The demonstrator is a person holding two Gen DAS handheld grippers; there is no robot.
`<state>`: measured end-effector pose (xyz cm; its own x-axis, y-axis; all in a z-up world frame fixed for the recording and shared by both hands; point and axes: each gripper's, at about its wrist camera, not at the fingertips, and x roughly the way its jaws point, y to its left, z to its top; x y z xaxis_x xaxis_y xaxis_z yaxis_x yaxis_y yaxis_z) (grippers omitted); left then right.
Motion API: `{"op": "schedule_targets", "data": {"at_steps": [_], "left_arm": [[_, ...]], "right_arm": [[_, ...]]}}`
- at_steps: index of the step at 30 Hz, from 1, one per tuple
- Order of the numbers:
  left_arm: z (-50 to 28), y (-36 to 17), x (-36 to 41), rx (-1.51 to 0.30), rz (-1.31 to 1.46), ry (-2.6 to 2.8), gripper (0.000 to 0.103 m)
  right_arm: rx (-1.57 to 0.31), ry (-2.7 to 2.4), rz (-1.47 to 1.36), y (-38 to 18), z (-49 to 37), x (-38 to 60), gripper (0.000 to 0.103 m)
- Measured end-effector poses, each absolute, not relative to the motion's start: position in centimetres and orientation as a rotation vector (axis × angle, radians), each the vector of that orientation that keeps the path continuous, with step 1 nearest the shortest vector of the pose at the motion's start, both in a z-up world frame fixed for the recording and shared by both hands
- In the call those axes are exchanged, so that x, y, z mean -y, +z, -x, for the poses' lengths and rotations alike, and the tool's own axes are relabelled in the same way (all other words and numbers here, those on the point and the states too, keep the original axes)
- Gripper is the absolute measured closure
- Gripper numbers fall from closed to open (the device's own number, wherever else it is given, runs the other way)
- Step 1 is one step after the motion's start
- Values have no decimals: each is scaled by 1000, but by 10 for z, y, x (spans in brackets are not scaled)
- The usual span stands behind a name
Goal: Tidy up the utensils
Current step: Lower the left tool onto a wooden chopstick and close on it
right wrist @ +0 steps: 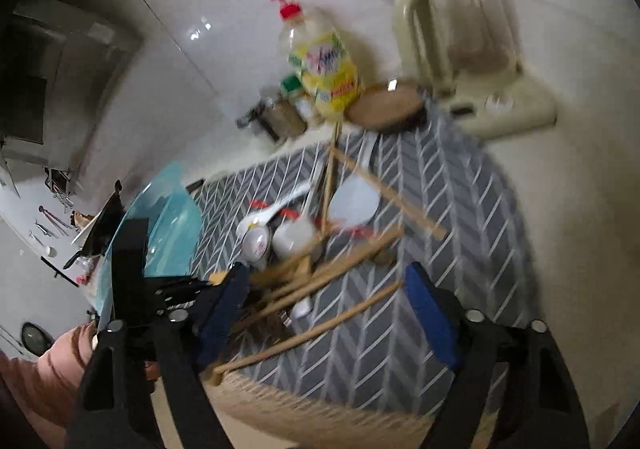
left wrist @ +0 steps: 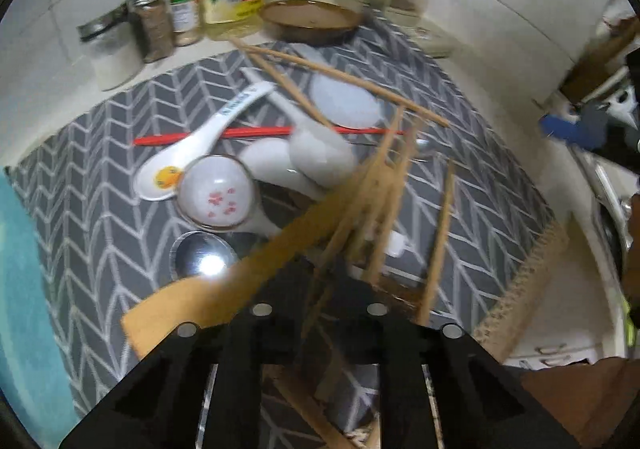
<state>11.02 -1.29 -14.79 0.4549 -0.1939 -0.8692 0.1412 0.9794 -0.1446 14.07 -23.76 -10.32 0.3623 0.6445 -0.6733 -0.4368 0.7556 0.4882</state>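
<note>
Partly blurred: wooden utensils [left wrist: 372,201] | left tongs [left wrist: 320,289] tips hidden under sticks

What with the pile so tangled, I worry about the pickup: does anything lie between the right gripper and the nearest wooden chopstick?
Nothing visible does. The nearest wooden chopstick lies bare on the chevron mat, between the right gripper's open jaws; other chopsticks lie beyond it.

White counter [right wrist: 560,189] carries grey chevron mat [left wrist: 100,209] (utensils piled), jars, bottle.
</note>
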Motion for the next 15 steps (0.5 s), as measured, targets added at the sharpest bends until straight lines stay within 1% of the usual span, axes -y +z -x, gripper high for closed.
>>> {"op": "schedule_targets", "data": {"at_steps": [5, 6, 7, 8, 9, 10, 12, 15], "left_arm": [[-116, -148, 8, -1085, 105, -217, 91], [-118, -148, 7, -1088, 113, -210, 91], [-117, -148, 4, -1092, 124, -207, 92], [-117, -146, 1, -1091, 130, -208, 93], [-116, -144, -2, -1083, 140, -204, 94], [-116, -142, -4, -1084, 148, -201, 94], [-115, -136, -8, -1079, 169, -201, 96], [-114, -126, -11, -1064, 196, -207, 96]], "right_arm": [[-1092, 660, -293, -131, -125, 225, 28], [-1127, 639, -307, -141, -123, 222, 36], [-1155, 622, -303, -149, -122, 218, 50], [-1197, 609, -308, -160, -122, 214, 56], [-1229, 594, -318, -170, -123, 211, 64], [-1259, 566, -328, -179, -124, 207, 66], [-1273, 534, -346, -189, -125, 203, 66], [-1242, 495, -320, -188, -128, 193, 66]]}}
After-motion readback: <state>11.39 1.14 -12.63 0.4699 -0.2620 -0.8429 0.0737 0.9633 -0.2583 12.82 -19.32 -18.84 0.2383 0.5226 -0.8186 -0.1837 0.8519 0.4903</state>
